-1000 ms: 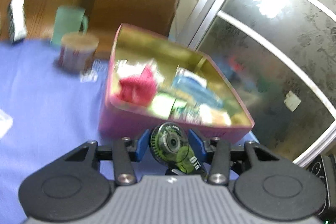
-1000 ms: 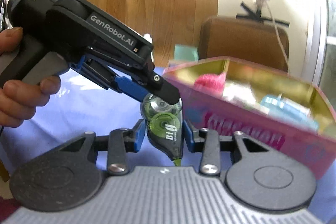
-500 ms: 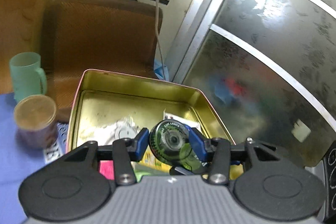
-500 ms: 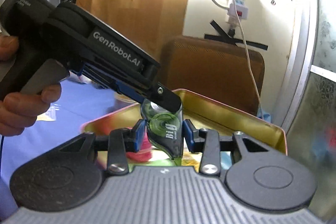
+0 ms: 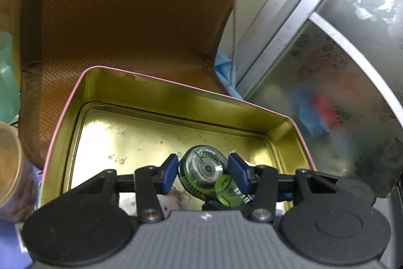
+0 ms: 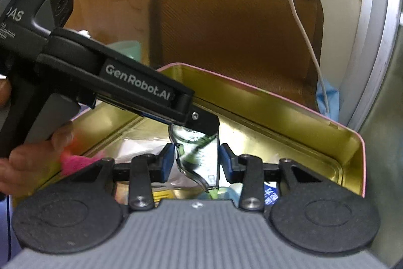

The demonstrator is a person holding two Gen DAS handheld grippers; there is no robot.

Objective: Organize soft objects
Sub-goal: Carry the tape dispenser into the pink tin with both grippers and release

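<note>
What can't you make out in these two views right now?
- Nearer contents of the pink metal tin: both views, behind the grey housing.
- Top of the clear green tape dispenser: right wrist view, covered by the left claw; its label is blurred.
- Mint green mug: left wrist view, cut by the left edge.
- Shapes behind the frosted glass door: left wrist view, blurred.

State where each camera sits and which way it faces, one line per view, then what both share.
Left wrist: on the left hand-held gripper, facing forward and down into the open tin; its blue pads flank the correction tape dispenser, and its jaws have just been opening slightly.
Right wrist: on the right hand-held gripper, facing down into the tin; its pads clamp the dispenser, and the person's left hand shows at the left.
Shared: tin, dispenser, brown chair.
</note>
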